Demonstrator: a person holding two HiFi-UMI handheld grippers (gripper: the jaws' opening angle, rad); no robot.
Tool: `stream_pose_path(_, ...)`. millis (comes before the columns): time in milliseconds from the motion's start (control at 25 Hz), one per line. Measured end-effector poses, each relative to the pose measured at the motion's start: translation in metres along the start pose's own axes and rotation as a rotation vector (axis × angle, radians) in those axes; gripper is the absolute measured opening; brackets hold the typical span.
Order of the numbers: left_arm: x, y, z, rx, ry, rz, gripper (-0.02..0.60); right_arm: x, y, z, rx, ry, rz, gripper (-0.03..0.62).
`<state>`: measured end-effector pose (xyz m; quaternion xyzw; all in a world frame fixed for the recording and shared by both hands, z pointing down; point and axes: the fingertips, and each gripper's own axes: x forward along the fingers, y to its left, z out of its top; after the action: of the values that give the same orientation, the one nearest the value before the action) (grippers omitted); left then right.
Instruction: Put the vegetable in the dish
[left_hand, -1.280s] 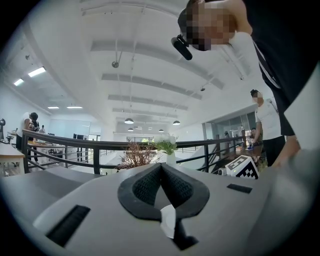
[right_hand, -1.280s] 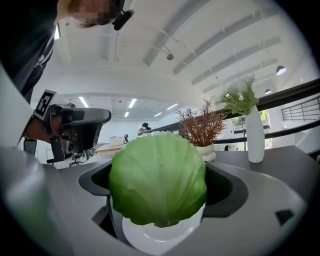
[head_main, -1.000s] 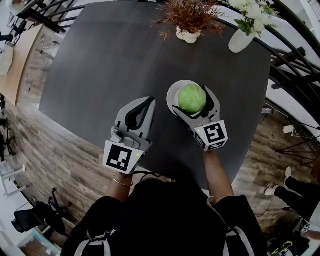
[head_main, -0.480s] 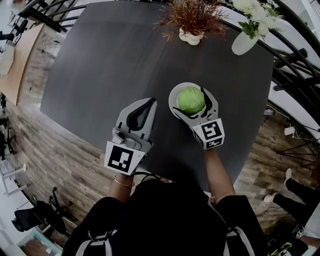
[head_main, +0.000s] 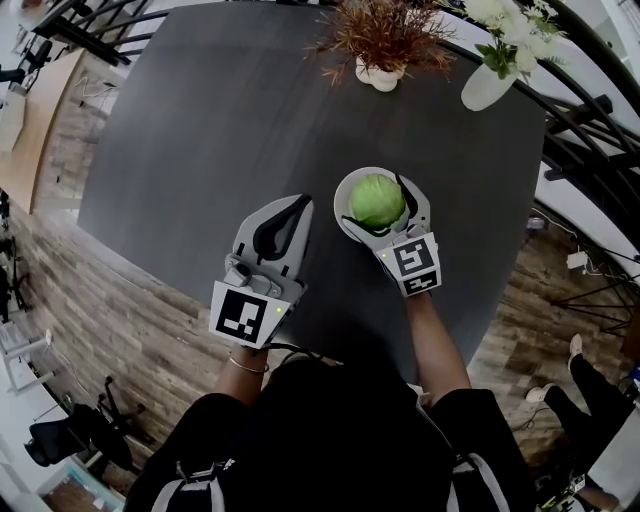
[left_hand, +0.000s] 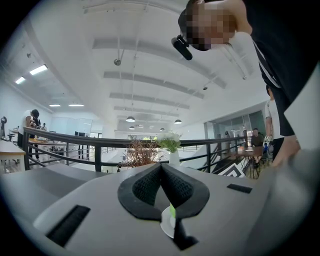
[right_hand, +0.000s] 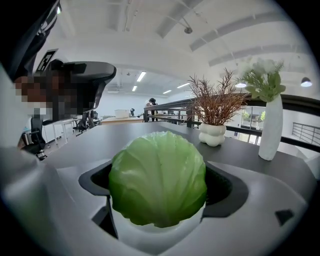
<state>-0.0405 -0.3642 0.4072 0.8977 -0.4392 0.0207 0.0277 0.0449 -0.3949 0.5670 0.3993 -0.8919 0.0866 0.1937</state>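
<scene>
A round green cabbage (head_main: 377, 199) rests in the white dish (head_main: 343, 196) on the dark table (head_main: 220, 130), right of centre. My right gripper (head_main: 380, 195) is open, one jaw on each side of the cabbage. In the right gripper view the cabbage (right_hand: 157, 177) fills the space between the jaws, above the dish (right_hand: 150, 236), with dark gaps either side. My left gripper (head_main: 298, 204) hovers shut and empty to the left of the dish. In the left gripper view its pads (left_hand: 145, 187) meet, and a sliver of the dish (left_hand: 166, 225) shows beneath them.
A dried brown plant in a white pot (head_main: 380, 45) stands at the table's far edge, with a white vase of flowers (head_main: 488, 72) to its right. A black railing (head_main: 590, 110) runs behind the table. The near table edge is just behind both grippers.
The right gripper has shifted slightly left, and the cabbage now sits centred in the dish. The left gripper has hardly moved.
</scene>
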Motion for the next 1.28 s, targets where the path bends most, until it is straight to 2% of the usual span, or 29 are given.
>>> stream_pose_path(360,0.002,0.003,0.005,0.011,-0.025,0.002,0.006,0.008,0.001,-0.010,-0.029,0.092,0.032,0.522)
stream_pose_path(520,0.001,0.002,0.001,0.001,-0.007,0.003,0.006,0.010,0.002,-0.014,-0.046,0.127,0.043,0.522)
stream_pose_path(840,0.001,0.004,0.003,-0.002,-0.014,0.007,0.006,0.015,0.008,-0.019,-0.175,0.209,0.075,0.522)
stream_pose_path(1280,0.001,0.003,0.005,0.002,-0.018,0.005,0.006,0.015,0.009,-0.018,-0.182,0.196,0.090,0.522)
